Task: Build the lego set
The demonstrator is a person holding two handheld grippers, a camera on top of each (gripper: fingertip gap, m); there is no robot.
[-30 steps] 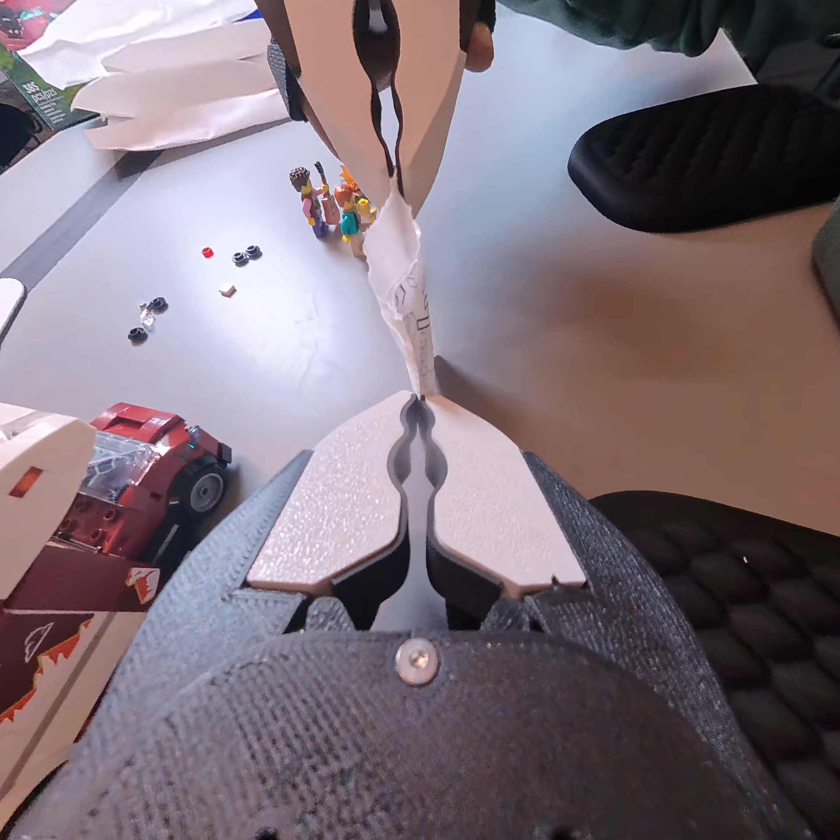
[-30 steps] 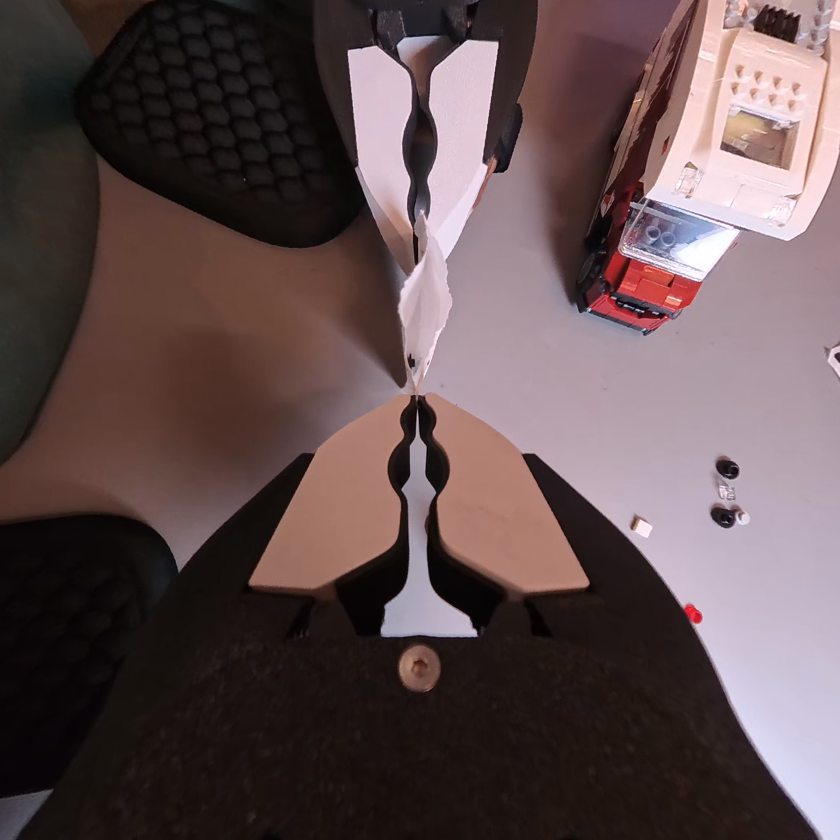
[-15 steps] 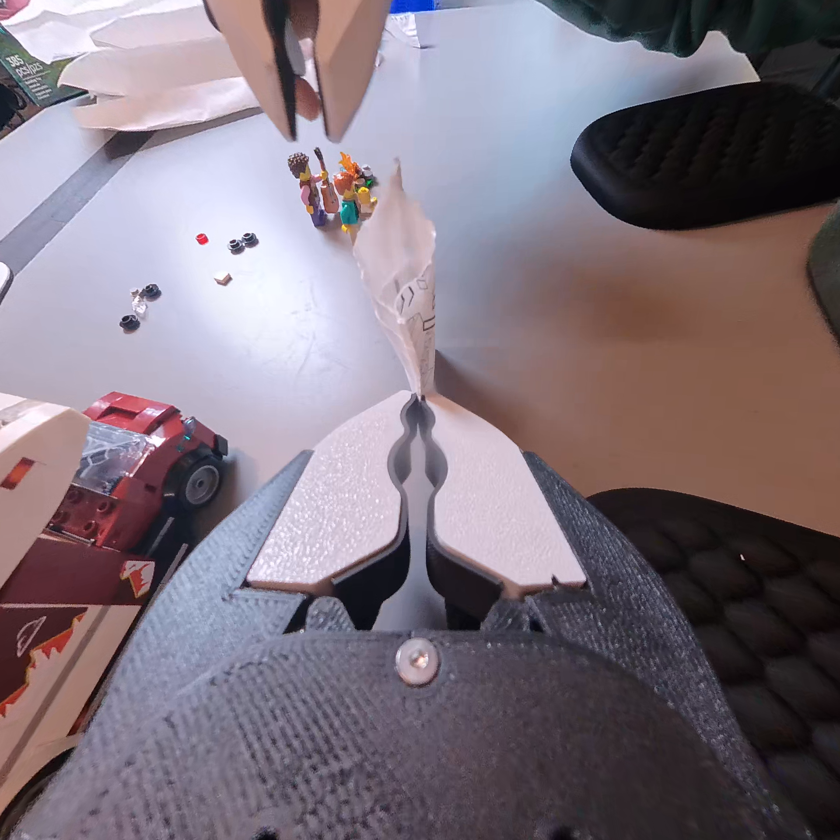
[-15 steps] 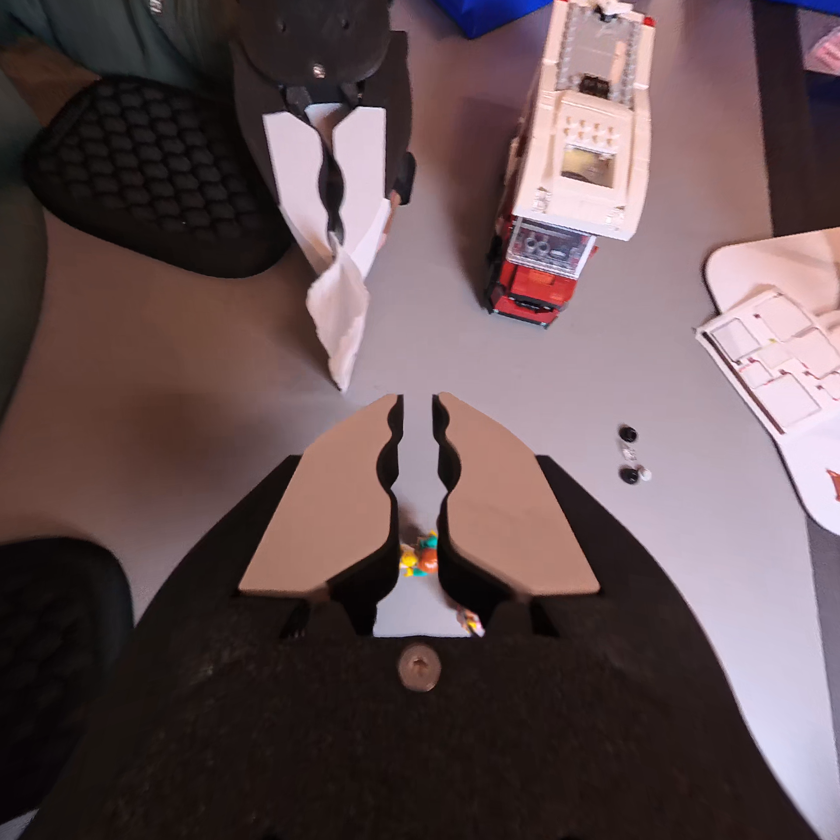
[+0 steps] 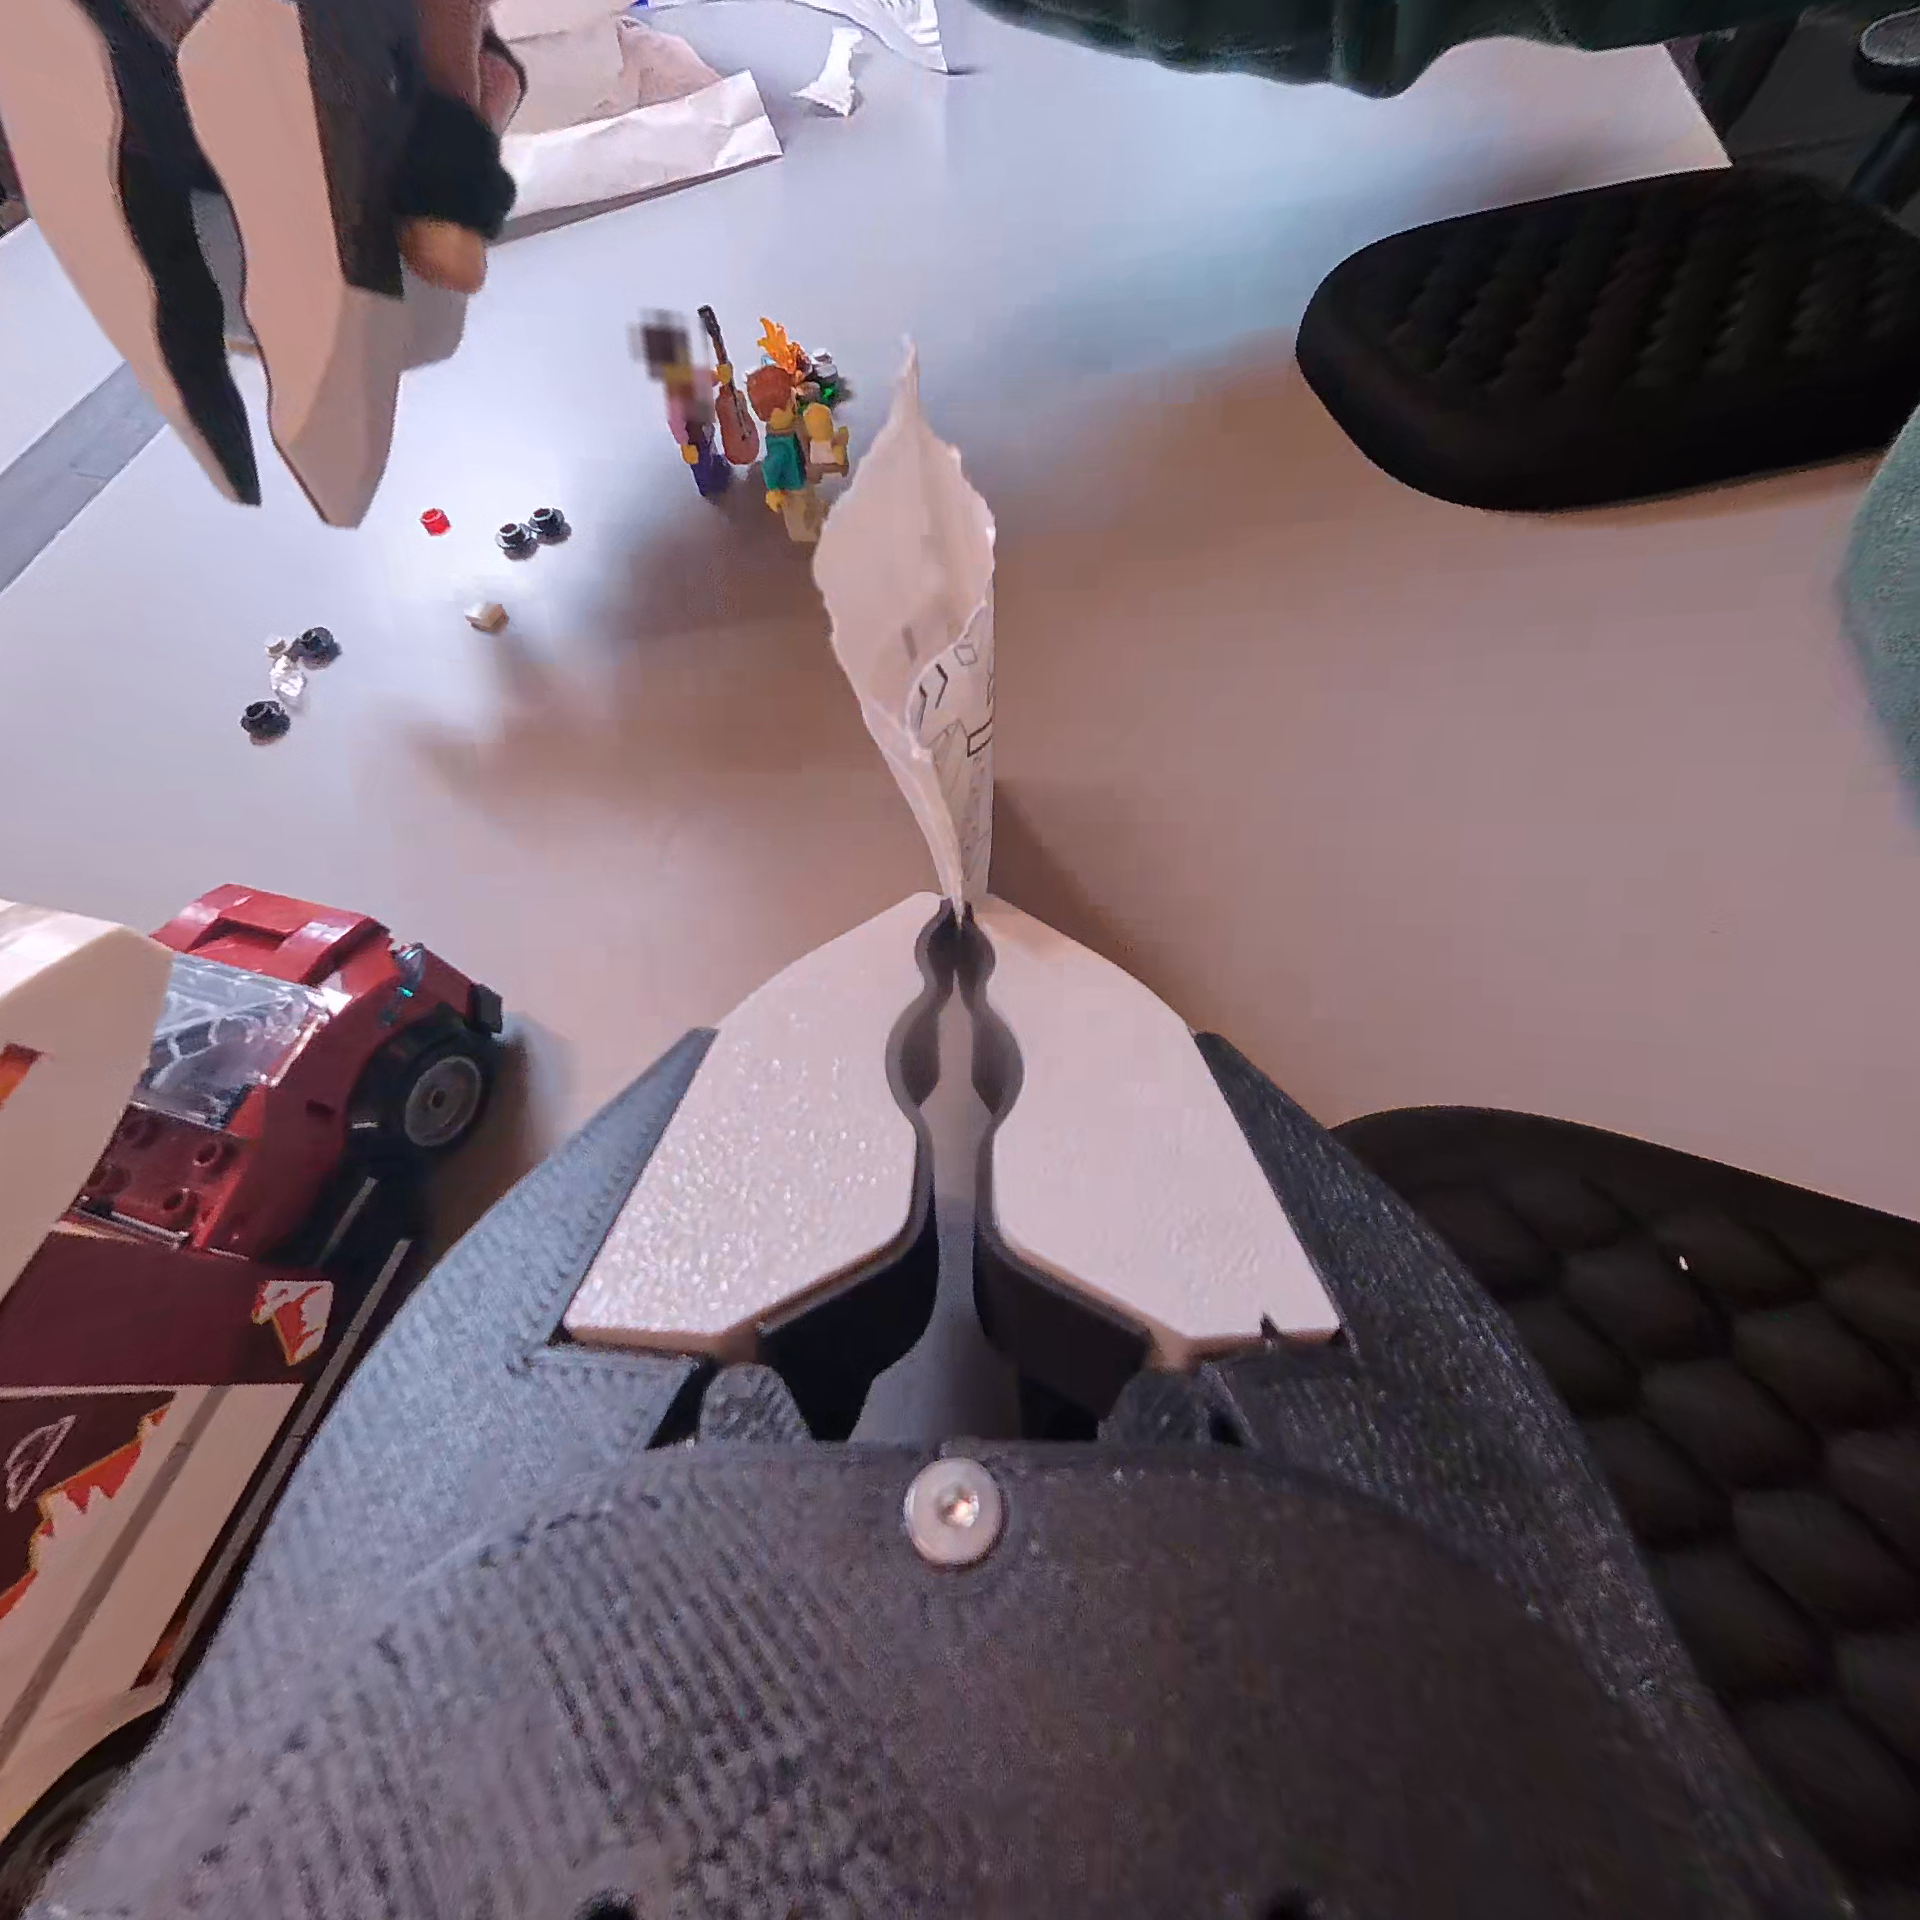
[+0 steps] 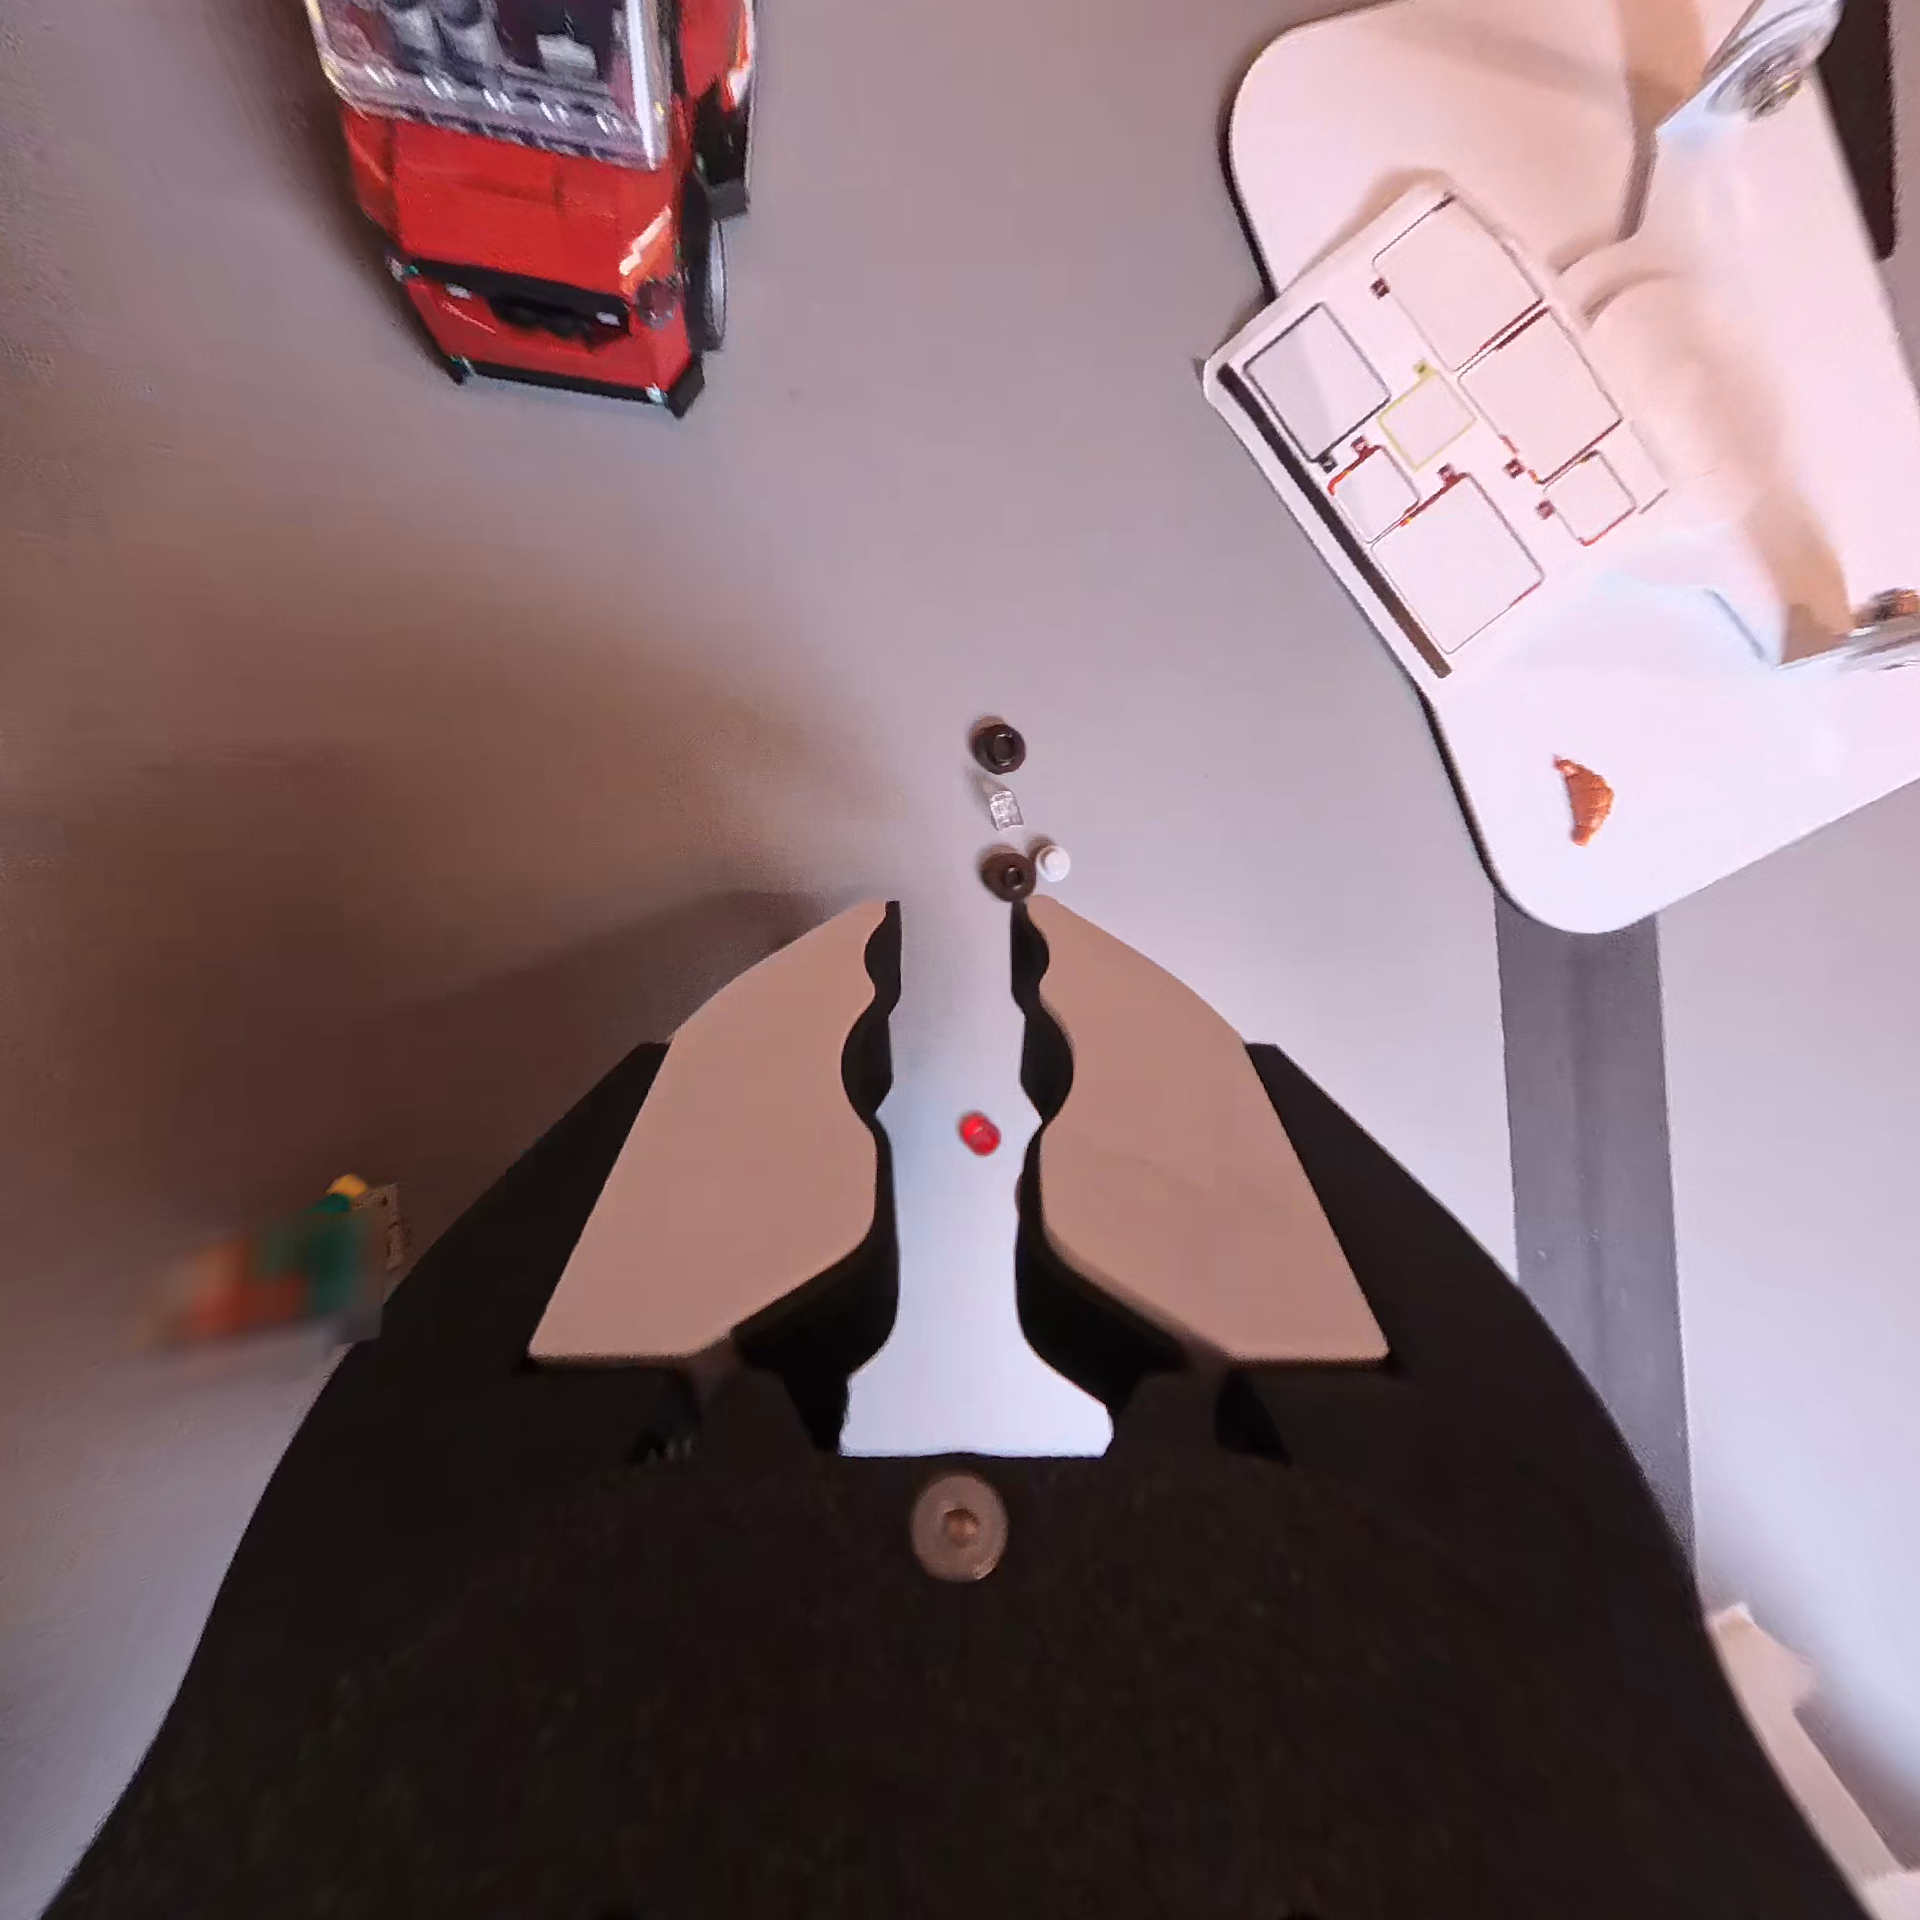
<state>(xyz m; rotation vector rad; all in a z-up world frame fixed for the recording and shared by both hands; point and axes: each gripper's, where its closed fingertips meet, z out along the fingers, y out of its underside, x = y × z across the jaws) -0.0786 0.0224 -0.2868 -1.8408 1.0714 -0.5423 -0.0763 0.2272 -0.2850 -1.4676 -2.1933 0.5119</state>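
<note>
Left gripper (image 5: 958,906) pinches a torn white paper scrap (image 5: 914,634), best kept firm, near the toy figures (image 5: 769,426); right gripper (image 6: 954,906), spread and empty, hovers over what seems a red stud (image 6: 978,1132).

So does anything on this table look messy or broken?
Yes. The left gripper pinches a torn paper scrap with a ragged edge. Small loose pieces lie scattered on the table: black rings, a red stud. More torn paper lies at the far edge.

Warm daylight, soft shadows, edges possibly motion-blurred.
</note>
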